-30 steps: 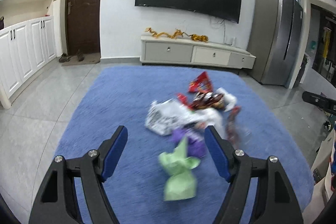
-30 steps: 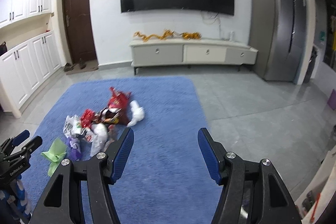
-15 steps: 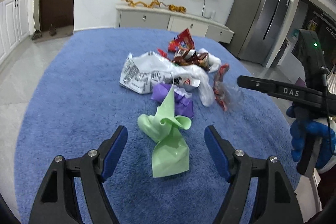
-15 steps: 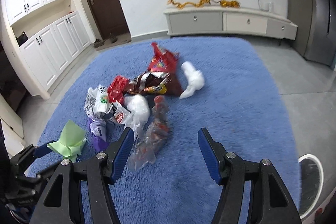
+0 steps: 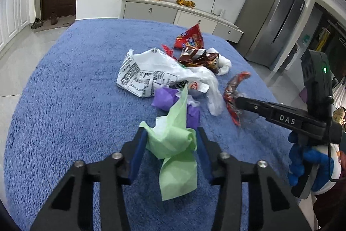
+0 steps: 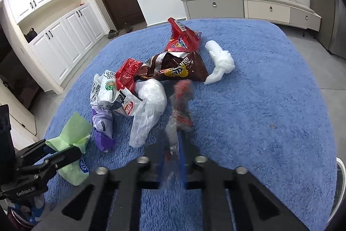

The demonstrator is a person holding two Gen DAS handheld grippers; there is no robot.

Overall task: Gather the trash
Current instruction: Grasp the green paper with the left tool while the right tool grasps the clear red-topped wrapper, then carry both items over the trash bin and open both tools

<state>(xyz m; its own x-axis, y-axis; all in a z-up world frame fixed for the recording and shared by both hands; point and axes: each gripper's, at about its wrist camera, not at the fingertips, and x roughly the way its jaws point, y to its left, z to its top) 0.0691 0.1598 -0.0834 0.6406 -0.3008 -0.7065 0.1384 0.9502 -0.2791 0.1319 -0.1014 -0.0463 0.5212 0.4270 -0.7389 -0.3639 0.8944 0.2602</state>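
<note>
Trash now gripped: left gripper (image 5: 170, 142) has closed on green paper (image 5: 175, 144); right gripper (image 6: 173, 151) on clear wrapper (image 6: 179, 109); both ready to lift.

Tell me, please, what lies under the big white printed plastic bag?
Under the near edge of the white printed bag a purple wrapper sticks out, resting on the blue rug. Whatever else lies beneath is covered by the bag.

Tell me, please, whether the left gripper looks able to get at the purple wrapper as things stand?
Probably not yet: the left gripper is shut on the green wrapper, which fills its jaws, though the purple wrapper lies just beyond, uncovered.
</note>
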